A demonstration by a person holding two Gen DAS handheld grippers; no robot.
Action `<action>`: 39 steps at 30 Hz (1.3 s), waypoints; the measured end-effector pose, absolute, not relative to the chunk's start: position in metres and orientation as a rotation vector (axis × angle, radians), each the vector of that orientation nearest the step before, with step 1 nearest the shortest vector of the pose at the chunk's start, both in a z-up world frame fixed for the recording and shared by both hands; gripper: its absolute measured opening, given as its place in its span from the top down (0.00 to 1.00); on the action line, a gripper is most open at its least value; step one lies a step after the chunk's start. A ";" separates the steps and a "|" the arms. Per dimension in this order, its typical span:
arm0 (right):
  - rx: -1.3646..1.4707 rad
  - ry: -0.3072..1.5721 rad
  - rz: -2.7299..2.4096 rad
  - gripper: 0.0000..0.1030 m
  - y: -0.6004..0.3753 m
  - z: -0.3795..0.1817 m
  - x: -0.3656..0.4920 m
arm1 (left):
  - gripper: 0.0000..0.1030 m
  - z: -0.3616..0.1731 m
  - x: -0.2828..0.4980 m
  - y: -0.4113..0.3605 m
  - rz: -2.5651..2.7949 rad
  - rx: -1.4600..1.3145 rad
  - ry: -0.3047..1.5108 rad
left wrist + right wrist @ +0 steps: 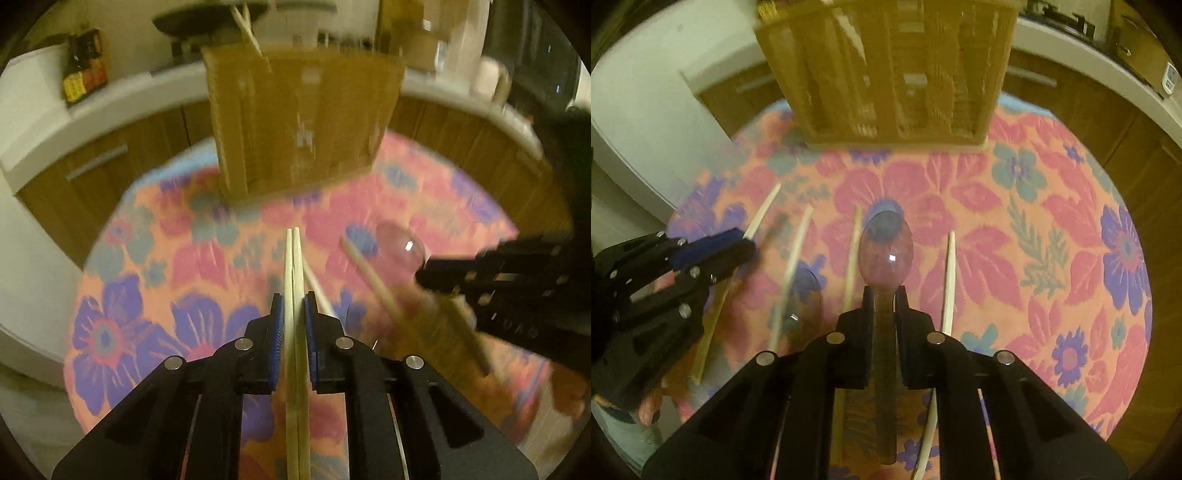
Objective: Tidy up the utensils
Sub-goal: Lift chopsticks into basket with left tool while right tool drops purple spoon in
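My left gripper (294, 299) is shut on a pair of pale wooden chopsticks (293, 258) that point toward the wicker utensil basket (303, 122) at the far side of the floral cloth. My right gripper (885, 295) is shut on the handle of a clear plastic spoon (886, 251), bowl forward, held above the cloth. In the right wrist view the left gripper (738, 243) shows at the left with its chopsticks. In the left wrist view the right gripper (436, 273) and the spoon (400, 245) show at the right.
Several loose chopsticks (853, 258) and another clear spoon (798, 299) lie on the floral tablecloth (1052, 240). Wooden cabinets (96, 166) and a white counter (37, 110) with bottles (83, 70) ring the table. One chopstick (247, 29) stands in the basket.
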State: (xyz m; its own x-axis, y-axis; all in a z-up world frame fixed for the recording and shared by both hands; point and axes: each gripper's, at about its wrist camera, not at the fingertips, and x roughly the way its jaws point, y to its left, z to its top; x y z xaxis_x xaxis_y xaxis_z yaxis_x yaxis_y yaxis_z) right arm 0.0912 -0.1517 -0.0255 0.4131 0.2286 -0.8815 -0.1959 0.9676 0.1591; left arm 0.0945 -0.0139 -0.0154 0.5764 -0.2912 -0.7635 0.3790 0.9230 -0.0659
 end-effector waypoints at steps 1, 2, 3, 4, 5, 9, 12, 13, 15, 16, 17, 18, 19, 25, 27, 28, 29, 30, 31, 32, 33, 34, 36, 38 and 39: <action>0.038 1.092 0.277 0.91 -0.153 -0.018 0.091 | 0.91 -0.004 0.094 -0.011 -0.401 0.086 0.831; 0.044 1.061 0.291 0.91 -0.154 -0.009 0.091 | 0.91 0.005 0.094 -0.011 -0.406 0.070 0.801; 0.049 1.031 0.305 0.91 -0.157 0.000 0.093 | 0.91 0.018 0.094 -0.009 -0.416 0.043 0.755; 0.055 1.004 0.313 0.91 -0.157 0.009 0.093 | 0.91 0.029 0.094 -0.007 -0.426 0.021 0.718; 0.059 0.961 0.320 0.91 -0.158 0.022 0.095 | 0.91 0.043 0.095 -0.005 -0.436 -0.007 0.669; 0.080 0.844 0.336 0.91 -0.167 0.062 0.108 | 0.91 0.084 0.102 -0.002 -0.456 -0.089 0.533; 0.086 0.767 0.330 0.91 -0.175 0.088 0.116 | 0.91 0.112 0.113 -0.006 -0.474 -0.119 0.453; 0.086 0.748 0.328 0.91 -0.178 0.094 0.120 | 0.91 0.120 0.117 -0.009 -0.480 -0.123 0.428; 0.085 0.690 0.314 0.91 -0.181 0.111 0.126 | 0.91 0.133 0.125 -0.017 -0.485 -0.130 0.379; 0.086 0.665 0.311 0.91 -0.185 0.119 0.130 | 0.91 0.140 0.131 -0.020 -0.488 -0.136 0.358; 0.090 0.637 0.302 0.91 -0.186 0.128 0.135 | 0.91 0.144 0.135 -0.021 -0.490 -0.143 0.342; 0.093 0.619 0.297 0.91 -0.187 0.132 0.139 | 0.91 0.151 0.142 -0.024 -0.493 -0.154 0.316; 0.097 0.599 0.289 0.91 -0.189 0.137 0.144 | 0.91 0.155 0.147 -0.025 -0.491 -0.161 0.302; 0.110 0.436 0.231 0.91 -0.201 0.163 0.171 | 0.91 0.171 0.176 -0.044 -0.462 -0.198 0.209; 0.116 0.403 0.214 0.91 -0.202 0.165 0.178 | 0.91 0.171 0.187 -0.052 -0.444 -0.206 0.182; 0.121 0.392 0.210 0.91 -0.205 0.166 0.181 | 0.91 0.170 0.191 -0.053 -0.442 -0.210 0.175; 0.128 0.376 0.203 0.91 -0.206 0.165 0.187 | 0.91 0.169 0.196 -0.057 -0.429 -0.209 0.164; 0.129 0.365 0.197 0.91 -0.207 0.165 0.191 | 0.91 0.167 0.201 -0.059 -0.424 -0.208 0.156; 0.125 0.354 0.187 0.91 -0.208 0.163 0.196 | 0.91 0.165 0.204 -0.061 -0.425 -0.210 0.150; 0.124 0.348 0.183 0.91 -0.208 0.159 0.200 | 0.91 0.162 0.207 -0.063 -0.423 -0.214 0.145; 0.128 0.345 0.187 0.91 -0.209 0.156 0.205 | 0.91 0.159 0.211 -0.065 -0.416 -0.217 0.139; 0.130 0.344 0.186 0.91 -0.209 0.153 0.209 | 0.91 0.155 0.215 -0.066 -0.408 -0.220 0.134; 0.128 0.332 0.174 0.91 -0.209 0.144 0.217 | 0.91 0.148 0.221 -0.066 -0.389 -0.219 0.124; 0.125 0.322 0.178 0.91 -0.209 0.133 0.226 | 0.91 0.141 0.225 -0.068 -0.365 -0.219 0.109; 0.129 0.319 0.189 0.91 -0.210 0.128 0.230 | 0.91 0.139 0.226 -0.067 -0.359 -0.219 0.103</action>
State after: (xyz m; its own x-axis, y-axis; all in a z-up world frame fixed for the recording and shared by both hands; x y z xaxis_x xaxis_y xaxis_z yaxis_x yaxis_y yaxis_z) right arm 0.2299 -0.2101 0.1282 0.9321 0.2046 -0.2989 -0.1639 0.9741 0.1557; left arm 0.2260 -0.0673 0.1391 0.9314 -0.3589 -0.0611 0.3367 0.9130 -0.2302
